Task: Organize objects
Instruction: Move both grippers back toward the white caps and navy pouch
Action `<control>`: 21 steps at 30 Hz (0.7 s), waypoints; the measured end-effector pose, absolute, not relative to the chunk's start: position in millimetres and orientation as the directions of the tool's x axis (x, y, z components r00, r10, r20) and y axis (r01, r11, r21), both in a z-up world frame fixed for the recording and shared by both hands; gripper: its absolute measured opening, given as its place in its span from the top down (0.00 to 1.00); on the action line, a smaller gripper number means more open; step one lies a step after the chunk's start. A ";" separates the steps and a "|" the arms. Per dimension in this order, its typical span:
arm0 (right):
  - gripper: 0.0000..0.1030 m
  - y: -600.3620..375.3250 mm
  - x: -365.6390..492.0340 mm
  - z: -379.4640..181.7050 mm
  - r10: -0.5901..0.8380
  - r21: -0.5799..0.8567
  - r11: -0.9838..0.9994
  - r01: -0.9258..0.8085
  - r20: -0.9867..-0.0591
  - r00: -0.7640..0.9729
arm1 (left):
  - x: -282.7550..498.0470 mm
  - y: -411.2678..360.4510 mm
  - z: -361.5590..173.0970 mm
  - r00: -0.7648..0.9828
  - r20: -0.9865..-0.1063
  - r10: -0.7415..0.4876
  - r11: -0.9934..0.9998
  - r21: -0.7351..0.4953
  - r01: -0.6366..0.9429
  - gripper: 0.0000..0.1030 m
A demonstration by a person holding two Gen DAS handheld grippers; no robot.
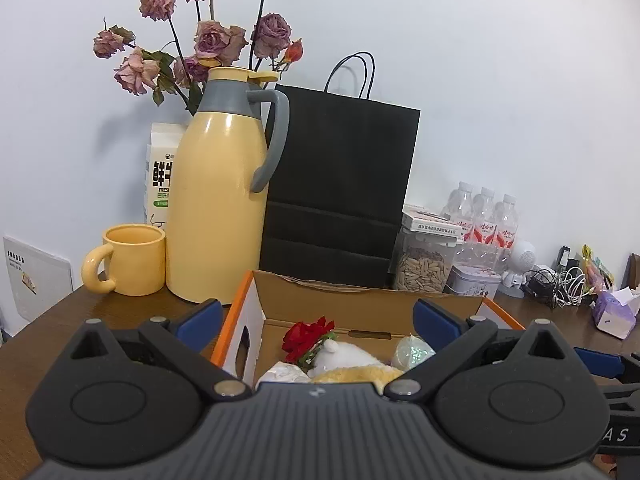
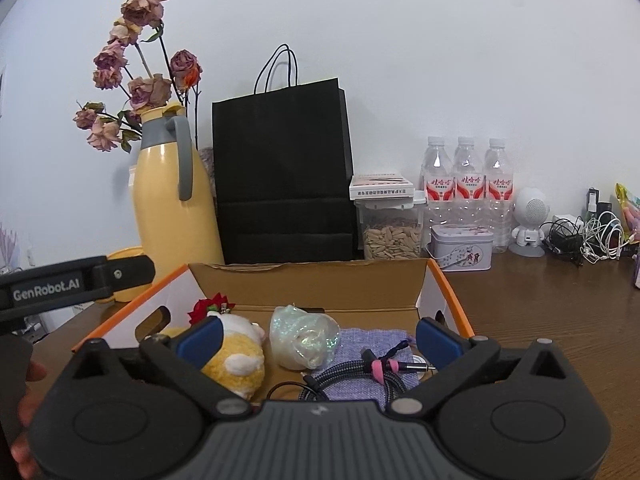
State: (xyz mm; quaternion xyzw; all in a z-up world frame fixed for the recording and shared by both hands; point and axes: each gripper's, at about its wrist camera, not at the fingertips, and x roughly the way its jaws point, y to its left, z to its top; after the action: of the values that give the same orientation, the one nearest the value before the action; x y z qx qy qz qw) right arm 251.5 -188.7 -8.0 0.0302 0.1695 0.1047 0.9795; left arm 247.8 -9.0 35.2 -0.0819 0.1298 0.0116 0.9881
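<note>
One open cardboard box with orange edges (image 2: 448, 292) is sitting on the brown wooden table (image 2: 540, 312), and both grippers are hovering at its near side. Inside it are lying one yellow-and-white plush toy (image 2: 240, 364), one red fabric rose (image 1: 306, 338), one clear crinkled plastic bag with an iridescent sheen (image 2: 304, 340), one lilac woven pouch (image 2: 360, 340) and one coiled braided cable (image 2: 352, 380) with a pink band, resting on the pouch.

Behind the box are standing one black paper carrier bag (image 2: 280, 168), one tall yellow thermos jug with a grey handle (image 1: 220, 200), one yellow mug (image 1: 132, 260), three clear water bottles with red-and-white labels (image 2: 466, 176) — the label writing is too small to read — one clear seed jar (image 2: 392, 232) with a flat white box on top, and one pale tin (image 2: 460, 248). One white carton (image 1: 158, 176) behind the jug is showing part of the word "FRESH". Dried pink roses (image 1: 208, 36) are rising behind the jug; their vase is hidden.

The left gripper (image 1: 318, 316) is pointing slightly downward over the box, its blue-padded fingers (image 1: 200, 316) spread wide with nothing between them. The right gripper (image 2: 318, 334) is angling down likewise, fingers (image 2: 438, 340) fully apart — gripping nothing. The left tool's arm in the right wrist view is reading "GenRobot.AI".
</note>
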 end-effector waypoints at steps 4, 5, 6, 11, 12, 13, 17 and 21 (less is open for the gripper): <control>0.00 -187.7 247.2 -6.9 0.215 0.083 0.977 -0.199 -0.325 0.921 | 241.8 -6.0 37.3 0.966 -0.260 -0.004 0.985 -0.166 -0.041 0.00; 0.00 -187.7 245.5 -6.5 0.214 0.080 0.977 -0.199 -0.324 0.922 | 240.1 -5.5 37.9 0.965 -0.260 -0.006 0.985 -0.167 -0.039 0.00; 0.00 -187.8 243.6 -5.9 0.214 0.077 0.977 -0.200 -0.322 0.922 | 238.6 -5.3 38.6 0.965 -0.263 -0.007 0.985 -0.166 -0.039 0.00; 0.00 -190.6 230.5 -1.9 0.220 0.065 0.975 -0.211 -0.309 0.925 | 227.9 -3.8 39.1 0.962 -0.274 -0.007 0.986 -0.161 -0.039 0.00; 0.00 -191.1 227.7 -1.0 0.223 0.064 0.975 -0.214 -0.306 0.925 | 225.5 -3.5 38.8 0.960 -0.279 -0.006 0.986 -0.160 -0.040 0.00; 0.00 -191.7 224.9 -0.2 0.226 0.064 0.974 -0.217 -0.304 0.926 | 222.5 -2.9 38.4 0.959 -0.284 -0.009 0.986 -0.160 -0.038 0.00; 0.00 -193.2 211.7 1.6 0.235 0.058 0.972 -0.229 -0.302 0.924 | 210.7 -0.3 38.0 0.952 -0.307 -0.017 0.987 -0.159 -0.033 0.00; 0.00 -194.4 199.3 -0.3 0.244 0.048 0.969 -0.241 -0.319 0.916 | 199.7 2.9 36.1 0.939 -0.341 -0.029 0.988 -0.155 -0.026 0.00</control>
State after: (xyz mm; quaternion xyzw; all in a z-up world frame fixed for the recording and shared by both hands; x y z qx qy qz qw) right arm 199.3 -194.4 -0.3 0.0038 0.1633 0.1239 0.9788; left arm 199.7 2.9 36.1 -0.0789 0.1740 -0.0007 0.9816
